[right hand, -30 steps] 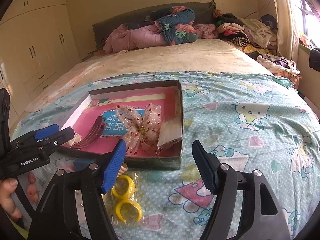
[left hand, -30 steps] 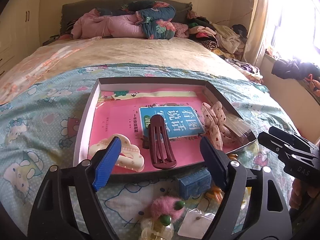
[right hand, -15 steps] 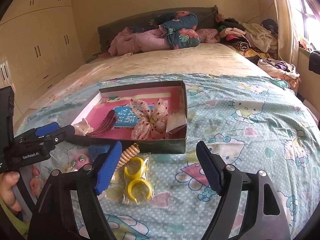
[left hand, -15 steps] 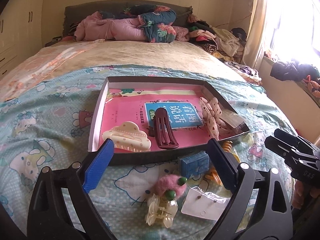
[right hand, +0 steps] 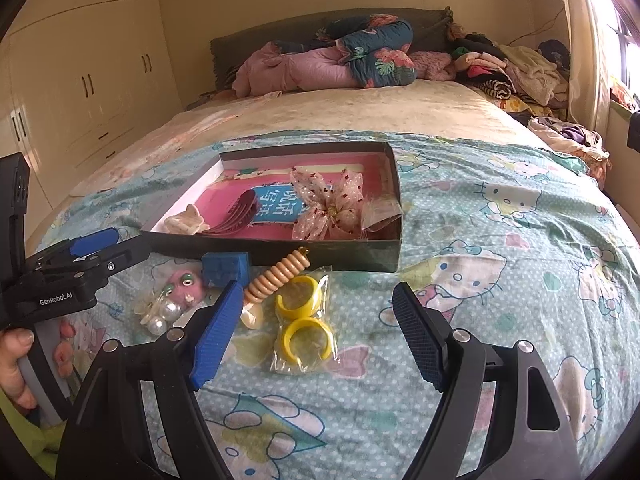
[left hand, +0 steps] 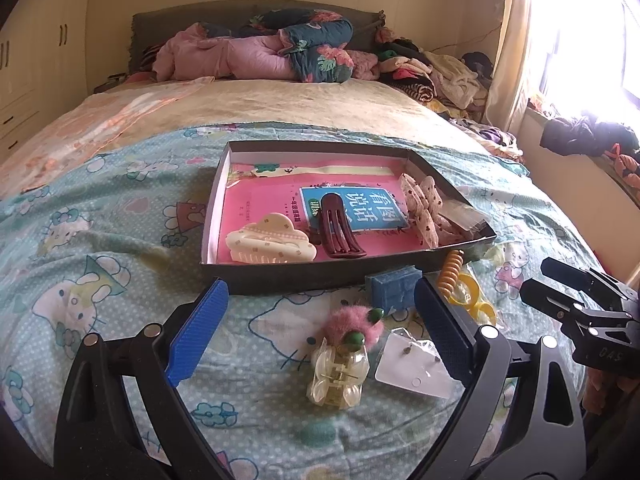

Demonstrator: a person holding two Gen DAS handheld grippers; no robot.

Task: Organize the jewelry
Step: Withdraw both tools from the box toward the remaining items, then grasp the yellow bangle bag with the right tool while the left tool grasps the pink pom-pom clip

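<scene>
A dark shallow box (left hand: 320, 276) (right hand: 372, 258) lies on the bed and holds a cream claw clip (left hand: 270, 240), a maroon clip (left hand: 338, 228) and a spotted fabric bow (right hand: 330, 204). In front of the box lie a pink fuzzy clip (left hand: 352, 326), a clear claw clip (left hand: 338, 374), an earring card (left hand: 416, 364), a blue block (left hand: 394, 288), an orange coil tie (right hand: 278, 276) and bagged yellow rings (right hand: 304, 320). My left gripper (left hand: 320, 330) is open above the loose pieces. My right gripper (right hand: 316, 334) is open over the yellow rings.
The bed has a Hello Kitty sheet (right hand: 500, 240). Folded quilts (left hand: 256, 56) and a heap of clothes (left hand: 432, 72) lie at the headboard. White wardrobes (right hand: 80, 80) stand on the left, a bright window (left hand: 580, 40) on the right.
Both grippers have pulled back from the box toward the near side of the bed. The loose pieces in front of the box have come into view. Both stayed open.
</scene>
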